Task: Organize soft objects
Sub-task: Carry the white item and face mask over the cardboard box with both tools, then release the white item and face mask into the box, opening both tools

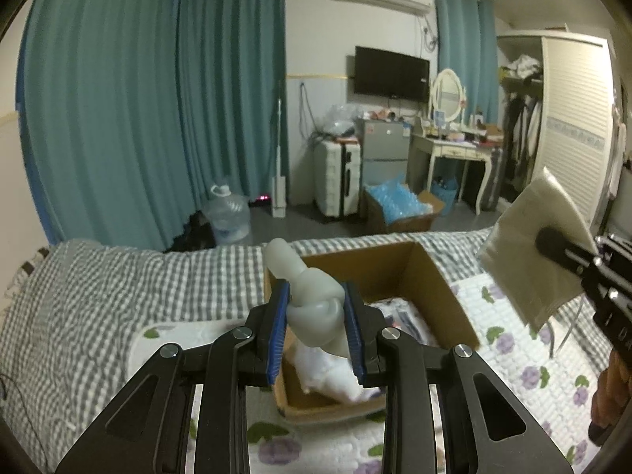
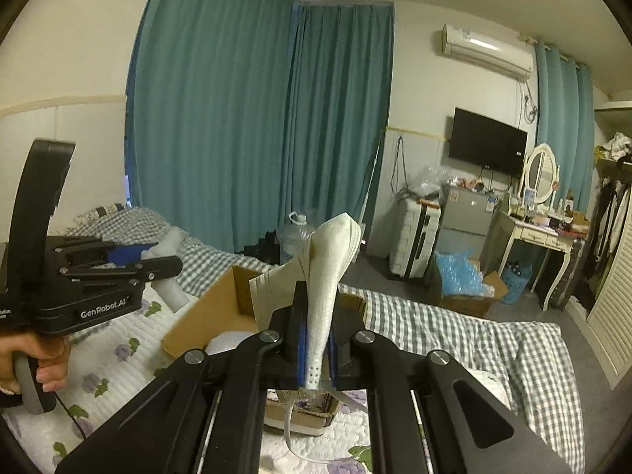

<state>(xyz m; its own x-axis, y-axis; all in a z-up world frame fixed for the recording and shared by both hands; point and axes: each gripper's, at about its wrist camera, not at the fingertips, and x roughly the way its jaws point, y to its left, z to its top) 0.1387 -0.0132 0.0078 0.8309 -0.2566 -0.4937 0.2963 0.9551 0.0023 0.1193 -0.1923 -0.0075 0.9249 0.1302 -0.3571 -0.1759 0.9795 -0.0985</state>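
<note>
Left wrist view first: my left hand-held gripper (image 1: 315, 331) is closed partway on a pale grey, rubbery soft toy (image 1: 312, 304), its blue pads pressing the lumpy middle while a rounded end sticks up beyond the fingertips. Directly below and just ahead of it sits the open cardboard box (image 1: 442, 288), resting on the bed (image 1: 118, 276). Something white and crumpled (image 1: 328, 371) already lies in the near end of the box, with what looks like printed packets further in; I cannot tell exactly what those are.

Off to the right of this gripper, my right hand-held gripper (image 1: 549, 243) holds a beige fabric face mask (image 1: 533, 252) up in the air, well above the flowered quilt (image 1: 525, 359).

From the right wrist view, that gripper (image 2: 316, 339) is almost fully closed, pinching the mask (image 2: 328, 276) by its folded edge, an ear loop dangling beneath. The box (image 2: 221, 300) lies just ahead and below, and the left gripper (image 2: 158, 264) hovers to the left with the toy (image 2: 168, 252).

I judge this to be the drop-off step: both items are carried and poised over or near the box. Next I would lower the left gripper into the opening and release, then bring the mask over and let it fall clear of the box wall.
</note>
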